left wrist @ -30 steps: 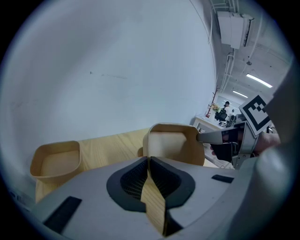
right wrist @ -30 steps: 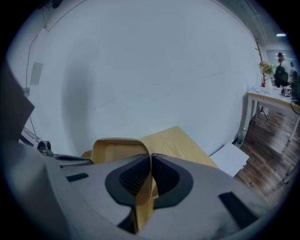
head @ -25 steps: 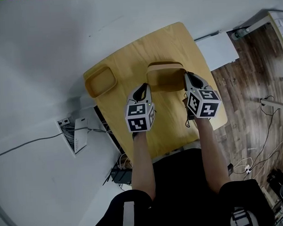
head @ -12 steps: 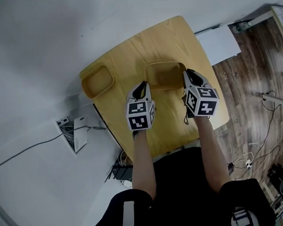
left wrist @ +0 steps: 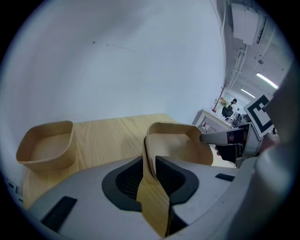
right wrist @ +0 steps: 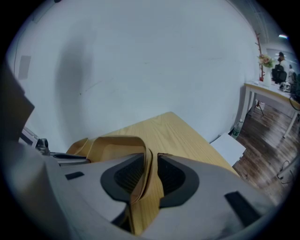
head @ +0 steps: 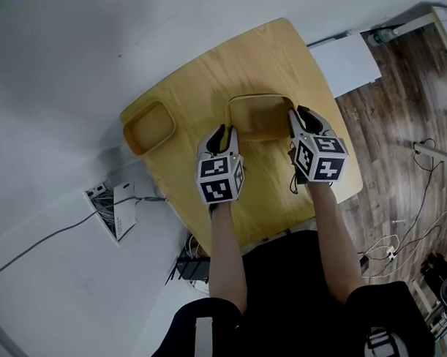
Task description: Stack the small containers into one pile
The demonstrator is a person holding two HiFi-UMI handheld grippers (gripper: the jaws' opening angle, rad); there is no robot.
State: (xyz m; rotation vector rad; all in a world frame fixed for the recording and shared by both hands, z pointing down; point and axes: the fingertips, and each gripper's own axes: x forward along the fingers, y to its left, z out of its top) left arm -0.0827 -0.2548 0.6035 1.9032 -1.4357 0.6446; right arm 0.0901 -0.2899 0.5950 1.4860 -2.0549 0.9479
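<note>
- Near container now lowered to the tabletop.
- Right gripper jaws just opening round its wall; left gripper pinching the opposite wall.
- Set-down step; next I'd free left, then fetch the far container.

The head view looks steeply down from high above the table and sees all of it. The left gripper view and the right gripper view sit low and very near, looking across the table to the far wall. All three views share the middle container.
</note>
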